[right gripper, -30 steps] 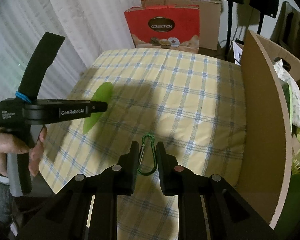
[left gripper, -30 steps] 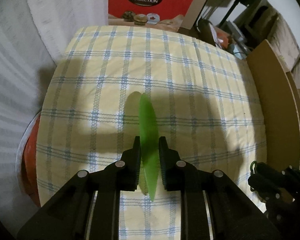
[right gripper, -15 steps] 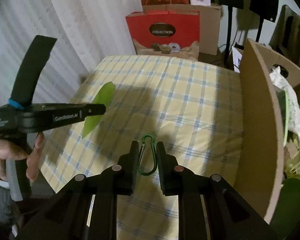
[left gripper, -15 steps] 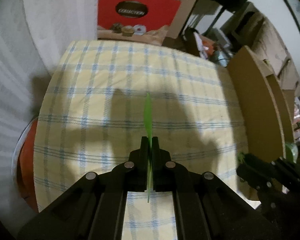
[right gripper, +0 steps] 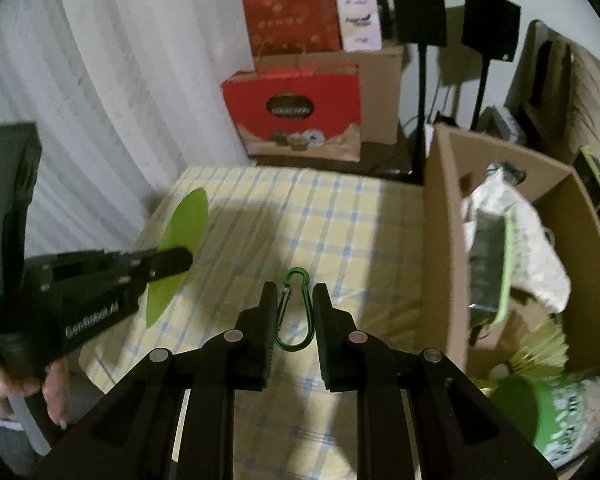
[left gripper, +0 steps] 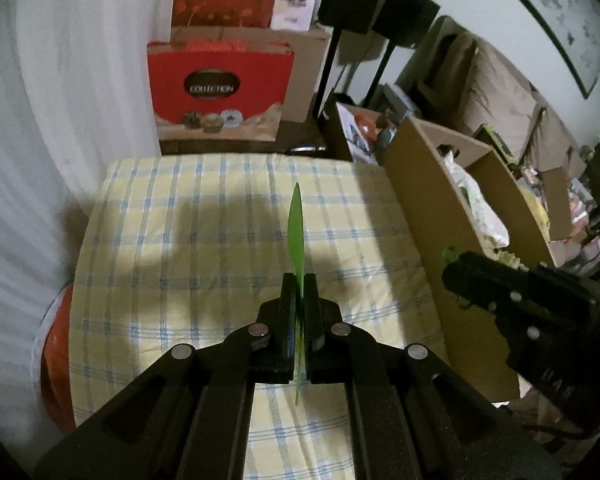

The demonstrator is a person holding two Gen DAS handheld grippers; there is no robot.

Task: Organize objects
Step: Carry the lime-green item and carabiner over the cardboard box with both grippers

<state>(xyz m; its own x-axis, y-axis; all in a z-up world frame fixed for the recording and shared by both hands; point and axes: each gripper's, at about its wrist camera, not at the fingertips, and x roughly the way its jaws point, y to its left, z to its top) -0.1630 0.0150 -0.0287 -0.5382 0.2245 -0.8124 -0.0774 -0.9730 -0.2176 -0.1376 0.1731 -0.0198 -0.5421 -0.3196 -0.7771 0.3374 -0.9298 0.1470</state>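
— Left gripper [left gripper: 299, 280] first: what does it have?

— Its jaws are clamped tight on a thin green leaf-shaped plastic piece [left gripper: 296, 232], held edge-on and upright above the checked yellow-and-blue tablecloth [left gripper: 188, 248]. From the right wrist view the same piece shows its broad face.

— And the right gripper [right gripper: 294, 292]?

— Closed on a green carabiner [right gripper: 296, 312], pinched by its long sides, the clip hanging between the fingers above the cloth.

— What about the containers?

— An open cardboard box [right gripper: 440, 216] stands just beside the table's right edge. Inside lies a white patterned cloth or bag [right gripper: 520, 232] draped over a dark tray with a light green rim [right gripper: 496, 264]. Lower down sits a pale yellow-green fanned item [right gripper: 540, 348]; I cannot tell what it is. A green cylindrical tin with a white print [right gripper: 556, 412] shows at the lower right, though whether it is inside the box is unclear.

— Anything behind the table?

— A red gift bag marked "Collection" [left gripper: 220, 88], in front of a brown carton [left gripper: 304, 76].
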